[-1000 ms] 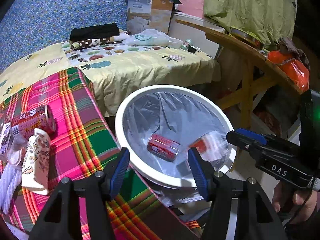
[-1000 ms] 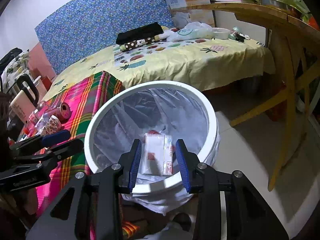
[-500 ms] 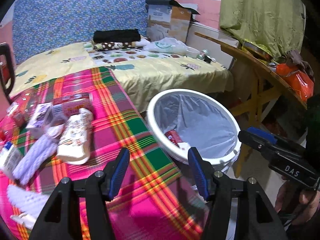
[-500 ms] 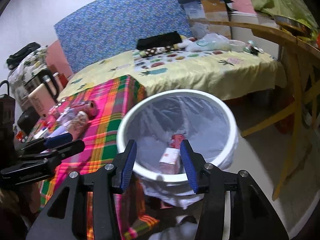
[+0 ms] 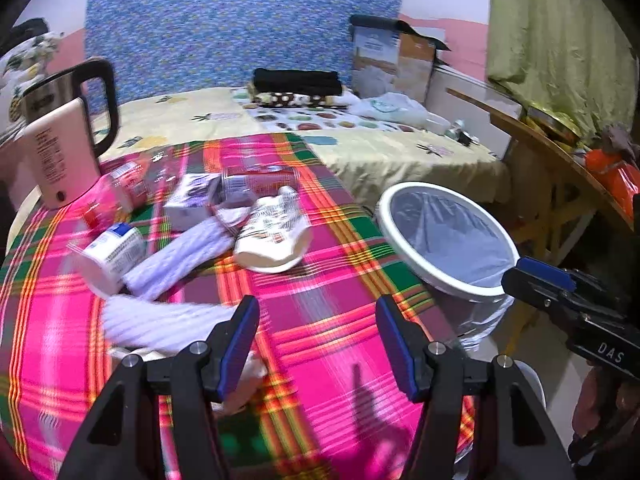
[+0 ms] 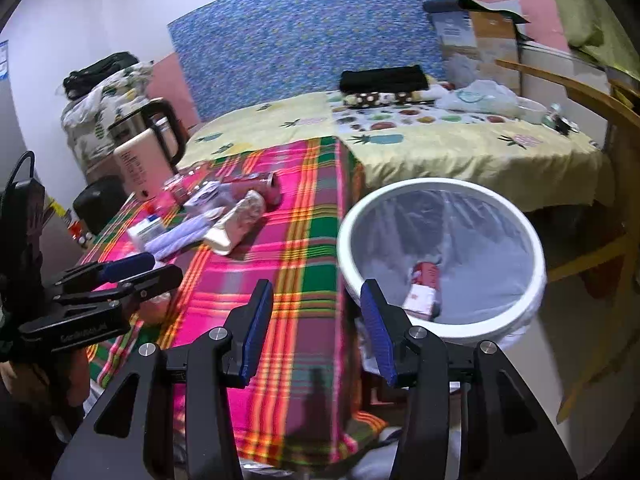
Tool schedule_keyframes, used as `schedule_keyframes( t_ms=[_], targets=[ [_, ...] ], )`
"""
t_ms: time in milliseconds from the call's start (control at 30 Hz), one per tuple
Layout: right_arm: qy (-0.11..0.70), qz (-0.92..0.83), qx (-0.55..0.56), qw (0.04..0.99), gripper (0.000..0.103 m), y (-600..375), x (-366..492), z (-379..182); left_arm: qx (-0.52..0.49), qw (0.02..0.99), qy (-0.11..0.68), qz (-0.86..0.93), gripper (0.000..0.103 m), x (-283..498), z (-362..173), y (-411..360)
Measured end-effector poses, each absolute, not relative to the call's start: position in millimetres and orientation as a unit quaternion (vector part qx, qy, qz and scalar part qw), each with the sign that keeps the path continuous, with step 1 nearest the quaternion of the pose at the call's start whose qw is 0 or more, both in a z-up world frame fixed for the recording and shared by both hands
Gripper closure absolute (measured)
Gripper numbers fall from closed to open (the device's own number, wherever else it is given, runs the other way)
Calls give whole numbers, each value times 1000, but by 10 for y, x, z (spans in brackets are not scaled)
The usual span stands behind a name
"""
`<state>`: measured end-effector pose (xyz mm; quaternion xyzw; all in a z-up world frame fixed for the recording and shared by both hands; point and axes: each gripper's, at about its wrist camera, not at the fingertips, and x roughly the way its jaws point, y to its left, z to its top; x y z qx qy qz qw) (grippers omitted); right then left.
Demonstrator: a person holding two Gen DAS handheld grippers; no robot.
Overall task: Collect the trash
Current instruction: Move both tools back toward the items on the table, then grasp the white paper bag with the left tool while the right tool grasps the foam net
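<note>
Trash pile on plaid counter, white lined bin beside it holding a can and carton, left gripper fingers wide and empty, right gripper fingers just opened, nothing between.

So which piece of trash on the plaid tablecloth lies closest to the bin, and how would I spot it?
Start at the pink plaid tablecloth beside the white-rimmed bin. In the litter pile on it, the crushed paper cup lies nearest the bin. It is white with a dark printed pattern, its flattened mouth facing the camera, unlike the ribbed white foam sleeve beside it.
</note>
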<state>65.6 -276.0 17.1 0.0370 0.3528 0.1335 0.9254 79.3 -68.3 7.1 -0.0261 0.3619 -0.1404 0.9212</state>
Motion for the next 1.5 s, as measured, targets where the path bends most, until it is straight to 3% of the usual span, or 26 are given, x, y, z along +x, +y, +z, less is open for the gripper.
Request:
schedule_keyframes(
  t_ms=[467, 867, 1100, 1500],
  targets=[
    [357, 182, 19, 916, 56, -2381, 616, 142, -56, 927, 366, -60, 40, 541, -31, -56],
    [366, 193, 12, 910, 56, -2249, 644, 101, -81, 913, 395, -57, 25, 525, -275, -54],
    [372, 198, 8, 907, 56, -2196, 690, 82, -68, 906, 416, -32, 25, 637, -431, -61],
    [375, 273, -12, 886, 56, -1735, 848, 47, -103, 912, 390, 71, 25, 423, -311, 772]
  ],
)
